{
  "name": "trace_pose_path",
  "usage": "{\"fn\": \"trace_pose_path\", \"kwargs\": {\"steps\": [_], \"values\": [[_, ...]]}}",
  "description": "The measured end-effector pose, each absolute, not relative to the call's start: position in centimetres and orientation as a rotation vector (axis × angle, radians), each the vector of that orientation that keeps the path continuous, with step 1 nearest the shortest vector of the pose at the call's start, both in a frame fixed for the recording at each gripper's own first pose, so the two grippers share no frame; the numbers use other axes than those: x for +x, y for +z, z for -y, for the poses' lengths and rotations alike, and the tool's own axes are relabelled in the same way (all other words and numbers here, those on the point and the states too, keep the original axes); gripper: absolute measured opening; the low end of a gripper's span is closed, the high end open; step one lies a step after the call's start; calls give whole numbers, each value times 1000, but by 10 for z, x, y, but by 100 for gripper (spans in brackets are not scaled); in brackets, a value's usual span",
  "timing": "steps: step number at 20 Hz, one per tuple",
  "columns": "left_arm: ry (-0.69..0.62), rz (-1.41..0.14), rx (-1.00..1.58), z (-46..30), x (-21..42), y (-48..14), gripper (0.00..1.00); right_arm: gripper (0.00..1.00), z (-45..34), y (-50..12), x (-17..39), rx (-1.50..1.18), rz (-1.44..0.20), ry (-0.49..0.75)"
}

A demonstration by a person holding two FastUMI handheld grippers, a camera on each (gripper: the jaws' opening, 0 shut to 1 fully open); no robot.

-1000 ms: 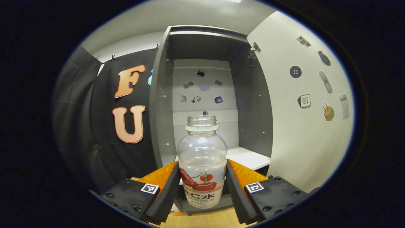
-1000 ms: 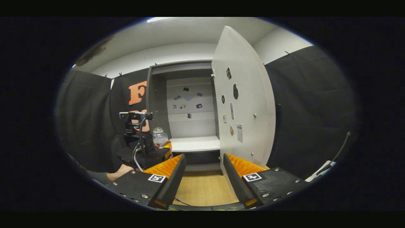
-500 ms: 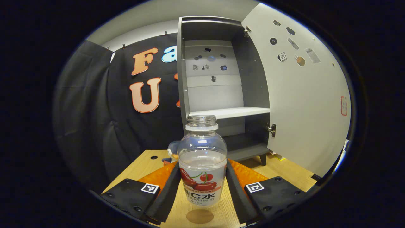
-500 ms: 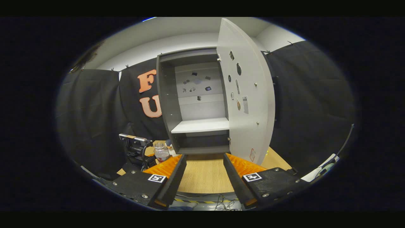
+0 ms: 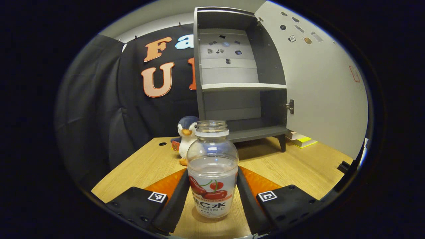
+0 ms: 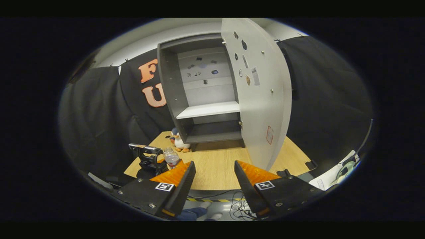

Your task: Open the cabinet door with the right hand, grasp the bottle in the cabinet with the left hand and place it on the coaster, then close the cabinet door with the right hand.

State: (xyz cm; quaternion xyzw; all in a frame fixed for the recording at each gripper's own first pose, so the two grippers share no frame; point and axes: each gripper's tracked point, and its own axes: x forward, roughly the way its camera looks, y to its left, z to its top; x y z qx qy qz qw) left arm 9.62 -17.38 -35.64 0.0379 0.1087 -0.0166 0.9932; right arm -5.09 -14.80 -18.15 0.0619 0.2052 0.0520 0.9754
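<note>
Inside left gripper point(image 5: 212, 194): uncapped bottle point(image 5: 212, 166).

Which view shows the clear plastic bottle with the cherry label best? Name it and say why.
The left gripper view. There the clear plastic bottle with the cherry label stands large and central, clamped between that gripper's jaws just above the wooden table. In the right gripper view the bottle is small and far off, its label unreadable.

My bottle point(image 5: 212, 167) is clear glossy plastic with a paper-like label; the table point(image 5: 298, 169) is matt pale wood grain; my finger pads point(image 5: 254, 181) are ribbed orange.
</note>
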Motion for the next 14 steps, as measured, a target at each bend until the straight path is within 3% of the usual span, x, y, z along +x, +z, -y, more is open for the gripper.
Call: {"fn": "trace_pose_path", "kwargs": {"steps": [14], "values": [[-1,-261,54,154,102,-395,85,74,135,-217,-41,121,-525,113]]}}
